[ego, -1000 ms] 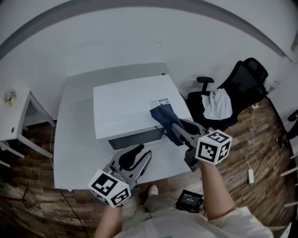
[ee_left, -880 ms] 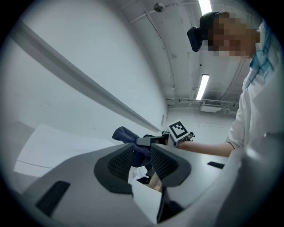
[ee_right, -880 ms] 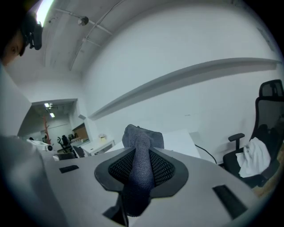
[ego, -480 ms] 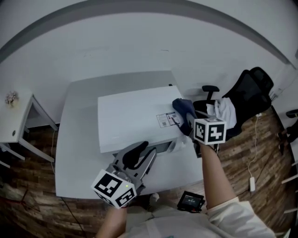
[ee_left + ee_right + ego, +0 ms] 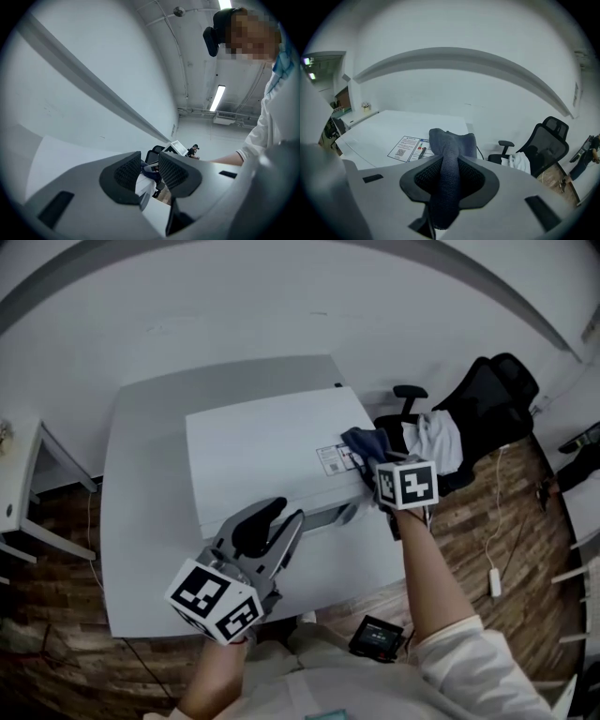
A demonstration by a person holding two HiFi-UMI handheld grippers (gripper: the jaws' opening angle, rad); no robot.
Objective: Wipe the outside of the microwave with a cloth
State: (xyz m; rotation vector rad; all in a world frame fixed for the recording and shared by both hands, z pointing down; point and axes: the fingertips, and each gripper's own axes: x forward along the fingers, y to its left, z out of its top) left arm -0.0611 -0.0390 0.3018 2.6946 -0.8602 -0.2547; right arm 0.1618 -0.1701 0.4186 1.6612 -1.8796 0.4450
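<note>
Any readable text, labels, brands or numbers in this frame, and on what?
No text is legible.
Sticker on the microwave top: a QR code and printed lines, too small to read.
Marker cubes: square patterns only, no words.

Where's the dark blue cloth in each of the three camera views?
Head view: the dark blue cloth is right of centre, at the right edge of the microwave top.
Left gripper view: probably the small dark patch far off, seen through the gap of the open left tongs.
Right gripper view: bottom centre, clamped in the right tongs.
Shared landmark: the black office chair.
</note>
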